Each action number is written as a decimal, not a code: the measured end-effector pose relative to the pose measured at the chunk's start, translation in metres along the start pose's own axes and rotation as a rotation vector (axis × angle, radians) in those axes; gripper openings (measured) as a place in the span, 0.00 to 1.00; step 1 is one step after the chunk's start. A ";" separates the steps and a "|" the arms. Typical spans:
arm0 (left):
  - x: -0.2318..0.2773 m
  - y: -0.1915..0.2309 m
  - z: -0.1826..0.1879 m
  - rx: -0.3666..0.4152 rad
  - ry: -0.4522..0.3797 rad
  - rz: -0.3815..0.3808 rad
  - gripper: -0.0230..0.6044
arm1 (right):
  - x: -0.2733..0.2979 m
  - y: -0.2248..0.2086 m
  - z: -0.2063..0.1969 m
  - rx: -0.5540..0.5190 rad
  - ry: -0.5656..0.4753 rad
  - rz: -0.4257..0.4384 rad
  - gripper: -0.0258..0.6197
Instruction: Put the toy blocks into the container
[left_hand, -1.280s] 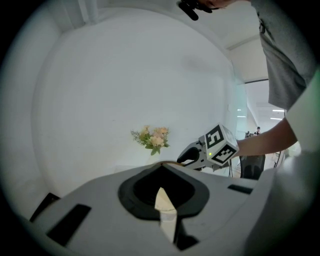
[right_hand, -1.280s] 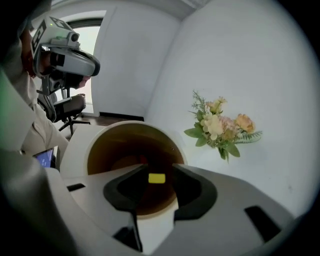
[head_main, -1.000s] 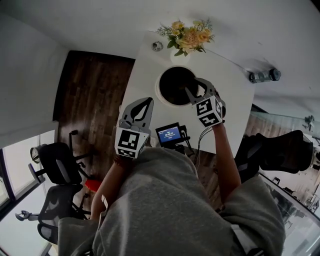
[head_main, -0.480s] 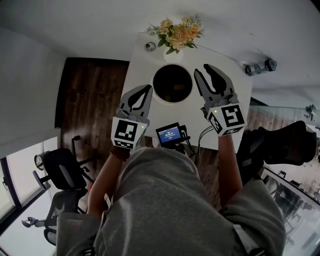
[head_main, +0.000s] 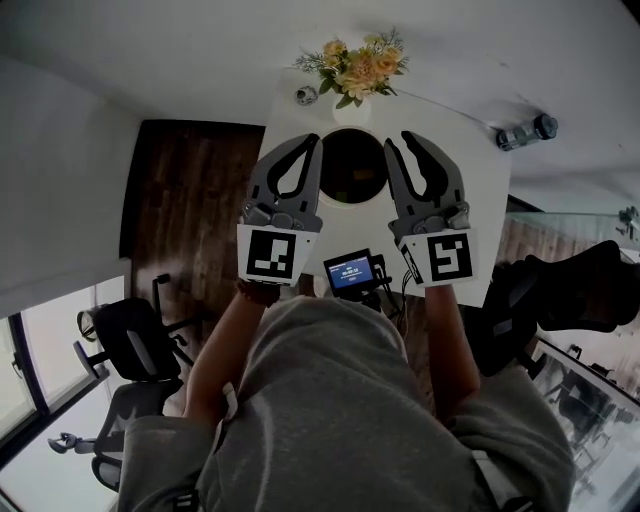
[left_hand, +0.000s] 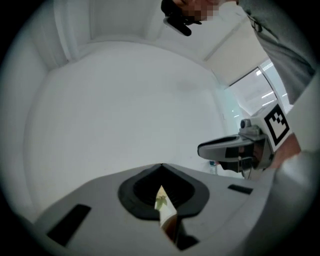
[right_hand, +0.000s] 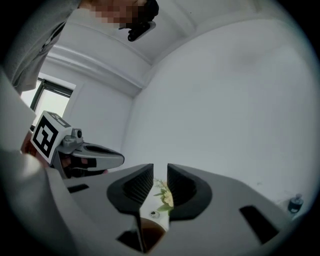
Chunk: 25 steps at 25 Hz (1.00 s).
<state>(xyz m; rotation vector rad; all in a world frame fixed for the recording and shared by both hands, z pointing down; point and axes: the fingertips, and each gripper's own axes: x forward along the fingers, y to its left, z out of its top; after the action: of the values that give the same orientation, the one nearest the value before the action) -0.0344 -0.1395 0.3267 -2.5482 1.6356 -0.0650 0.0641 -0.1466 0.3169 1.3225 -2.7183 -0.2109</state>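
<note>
The round black container (head_main: 350, 204) with a white rim stands on the white table (head_main: 480, 200); its inside is dark and no toy blocks show in any view. Both grippers are held high above it, side by side. My left gripper (head_main: 313, 140) (left_hand: 161, 166) is shut with nothing in it, its tips meeting. My right gripper (head_main: 400, 138) (right_hand: 160, 170) keeps a narrow gap, its jaws closing on nothing. Each gripper view shows the other gripper alongside: the right gripper (left_hand: 235, 150) and the left gripper (right_hand: 90, 155).
A vase of yellow flowers (head_main: 355, 68) stands at the table's far edge beside a small round object (head_main: 307, 95). A bottle (head_main: 525, 132) lies at the far right corner. A small screen device (head_main: 350, 270) sits at the near edge. Office chairs (head_main: 130, 340) stand on the floor.
My right gripper left the container's mouth, rose and narrowed its jaws. My left gripper lifted and moved forward, so both now flank the container.
</note>
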 end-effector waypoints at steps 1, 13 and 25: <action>0.000 0.000 0.003 0.012 -0.012 0.012 0.05 | 0.000 0.002 -0.002 0.000 0.000 -0.006 0.17; 0.004 -0.009 -0.009 0.058 -0.021 0.026 0.05 | 0.002 0.007 -0.036 0.001 0.033 -0.035 0.09; -0.001 -0.022 -0.052 0.012 0.086 0.003 0.05 | 0.002 0.014 -0.080 0.042 0.133 -0.033 0.06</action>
<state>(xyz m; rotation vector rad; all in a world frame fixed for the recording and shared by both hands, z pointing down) -0.0203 -0.1336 0.3809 -2.5678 1.6628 -0.1869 0.0652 -0.1457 0.3982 1.3415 -2.6059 -0.0666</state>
